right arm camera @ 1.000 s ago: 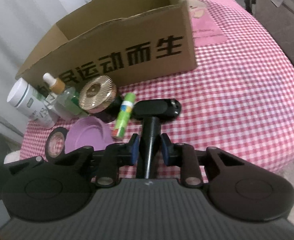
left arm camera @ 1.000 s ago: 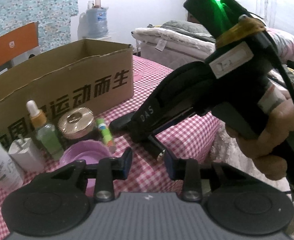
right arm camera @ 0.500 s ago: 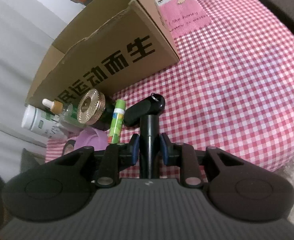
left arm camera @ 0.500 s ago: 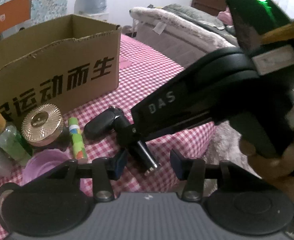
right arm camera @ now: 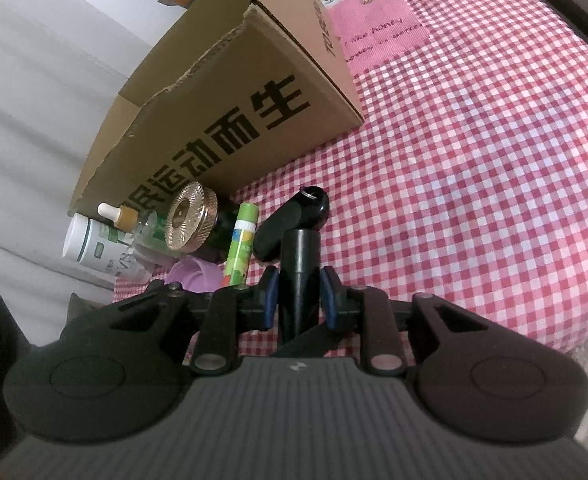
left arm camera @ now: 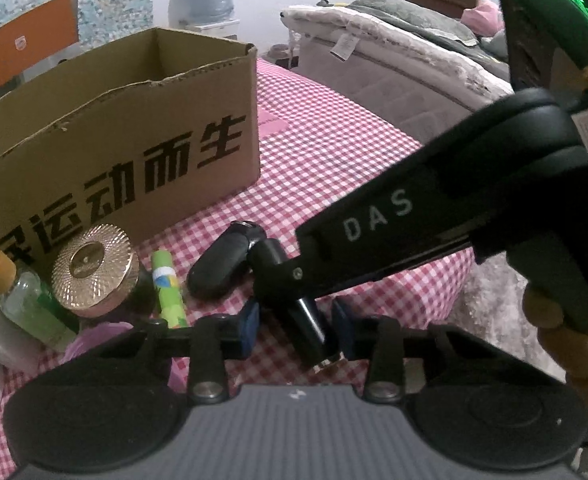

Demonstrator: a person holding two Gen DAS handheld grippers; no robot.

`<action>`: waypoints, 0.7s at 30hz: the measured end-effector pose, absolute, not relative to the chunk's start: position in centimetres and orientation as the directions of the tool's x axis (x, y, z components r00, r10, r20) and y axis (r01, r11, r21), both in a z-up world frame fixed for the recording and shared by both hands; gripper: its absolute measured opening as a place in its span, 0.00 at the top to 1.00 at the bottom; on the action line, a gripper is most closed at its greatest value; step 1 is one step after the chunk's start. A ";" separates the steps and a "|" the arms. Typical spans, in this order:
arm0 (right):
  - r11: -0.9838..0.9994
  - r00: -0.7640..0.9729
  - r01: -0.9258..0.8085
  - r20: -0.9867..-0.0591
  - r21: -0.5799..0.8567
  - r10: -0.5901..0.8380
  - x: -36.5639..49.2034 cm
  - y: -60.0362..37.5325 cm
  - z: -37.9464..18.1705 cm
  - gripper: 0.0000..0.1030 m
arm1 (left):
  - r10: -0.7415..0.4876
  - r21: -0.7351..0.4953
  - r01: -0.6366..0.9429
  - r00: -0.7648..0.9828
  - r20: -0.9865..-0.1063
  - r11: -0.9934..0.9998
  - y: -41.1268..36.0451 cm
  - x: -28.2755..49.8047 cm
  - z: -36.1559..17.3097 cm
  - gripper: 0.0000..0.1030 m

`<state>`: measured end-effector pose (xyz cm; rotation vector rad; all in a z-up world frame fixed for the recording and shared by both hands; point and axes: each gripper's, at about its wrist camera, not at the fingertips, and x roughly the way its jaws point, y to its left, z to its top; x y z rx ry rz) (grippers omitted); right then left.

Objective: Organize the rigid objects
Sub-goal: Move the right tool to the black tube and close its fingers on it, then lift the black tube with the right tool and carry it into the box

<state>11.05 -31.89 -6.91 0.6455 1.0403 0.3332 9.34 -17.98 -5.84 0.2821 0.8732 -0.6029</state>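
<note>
A black hinged tool (right arm camera: 300,256), a rod with a stubby head (left arm camera: 221,264), is clamped by its rod in my right gripper (right arm camera: 300,300), which is shut on it. The head lies low over the pink checked tablecloth (right arm camera: 474,168), beside a green tube (left arm camera: 167,292). In the left wrist view the right gripper (left arm camera: 281,276) reaches in from the right, held by a hand (left arm camera: 550,320). The rod's metal-tipped lower end (left arm camera: 312,336) sits between the pads of my left gripper (left arm camera: 294,330). Its jaws are closing, with a gap still showing on the left pad's side.
An open cardboard box (left arm camera: 113,152) stands behind the objects. In front of it stand a gold-lidded jar (left arm camera: 93,268), a dropper bottle (left arm camera: 25,300), a purple dish (right arm camera: 197,276) and a white canister (right arm camera: 93,248). The table edge (left arm camera: 454,280) drops off at the right. A bed (left arm camera: 394,52) lies beyond.
Both grippers moved in toward the box. The rod's lower end now lies between the left pads, which widened and then narrowed again. The right gripper rolled while keeping its grip.
</note>
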 end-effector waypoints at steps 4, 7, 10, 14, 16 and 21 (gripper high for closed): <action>0.749 0.498 0.043 -0.664 0.661 0.558 10.4 -32.5 -6.6 0.79 | -0.377 -0.004 0.602 0.496 -0.782 0.799 -17.9 9.2 -5.6 0.71; 0.756 0.512 0.032 -0.660 0.654 0.550 9.5 -32.7 -6.0 0.79 | -0.380 -0.001 0.600 0.506 -0.774 0.800 -17.8 8.9 -5.2 0.73; 0.760 0.529 0.023 -0.652 0.650 0.542 8.7 -32.6 -5.1 0.80 | -0.390 -0.002 0.597 0.522 -0.758 0.802 -17.4 8.5 -4.6 0.73; 0.781 0.565 -0.017 -0.639 0.624 0.522 8.3 -31.4 -3.0 0.79 | -0.408 0.009 0.592 0.567 -0.715 0.806 -16.5 7.5 -2.6 0.73; 0.792 0.589 -0.052 -0.621 0.608 0.516 8.0 -30.7 -1.4 0.79 | -0.414 0.018 0.583 0.598 -0.687 0.812 -15.7 7.0 -1.1 0.73; 0.796 0.644 -0.189 -0.540 0.575 0.542 8.3 -28.2 4.0 0.79 | -0.396 0.065 0.533 0.700 -0.594 0.844 -12.9 6.7 4.5 0.73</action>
